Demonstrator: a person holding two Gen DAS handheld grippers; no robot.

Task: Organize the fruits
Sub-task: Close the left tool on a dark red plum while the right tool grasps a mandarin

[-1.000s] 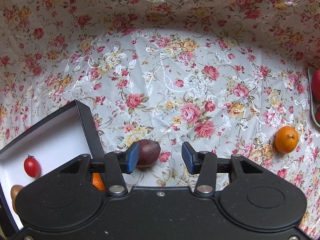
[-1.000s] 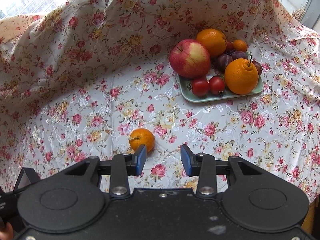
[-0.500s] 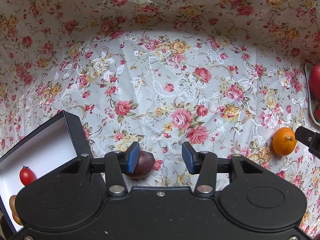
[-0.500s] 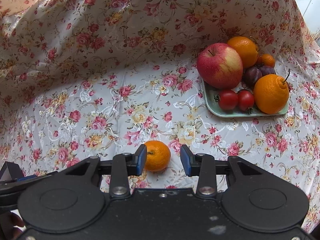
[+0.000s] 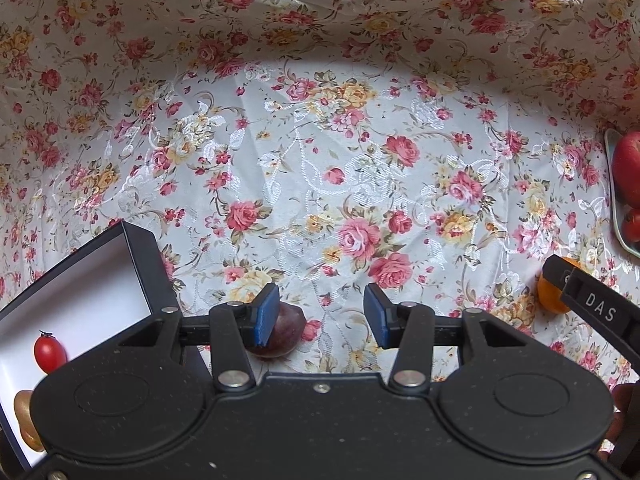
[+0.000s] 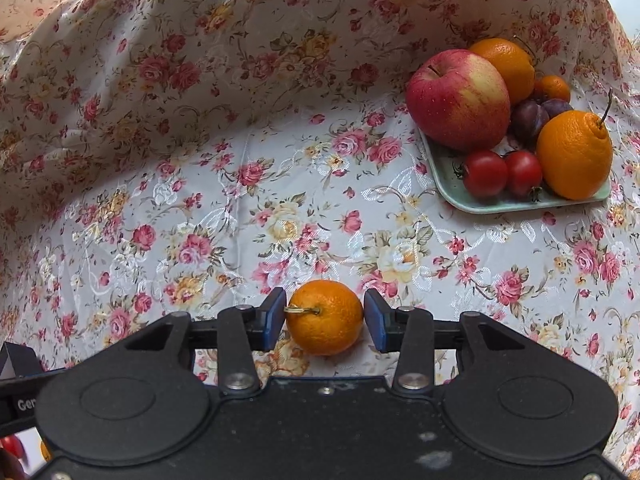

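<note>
My right gripper [image 6: 325,320] is open, its blue pads on either side of a small orange mandarin [image 6: 325,317] that lies on the floral cloth. The same mandarin [image 5: 550,296] shows at the right of the left wrist view, partly behind the right gripper's finger. My left gripper [image 5: 320,318] is open and empty; a dark plum [image 5: 280,332] lies on the cloth just behind its left pad. A black box with a white inside [image 5: 80,280] at the lower left holds a cherry tomato [image 5: 49,354] and a brownish fruit [image 5: 25,420].
A pale green tray [image 6: 452,188] at the right holds an apple [image 6: 458,98], two cherry tomatoes [image 6: 502,172], oranges [image 6: 574,154] and plums [image 6: 530,116]. The floral cloth [image 6: 200,60] rises as a draped wall behind.
My right gripper has moved forward and to the left, so the mandarin now lies between its pads. My left gripper has drifted so the plum sits lower and behind its left pad.
</note>
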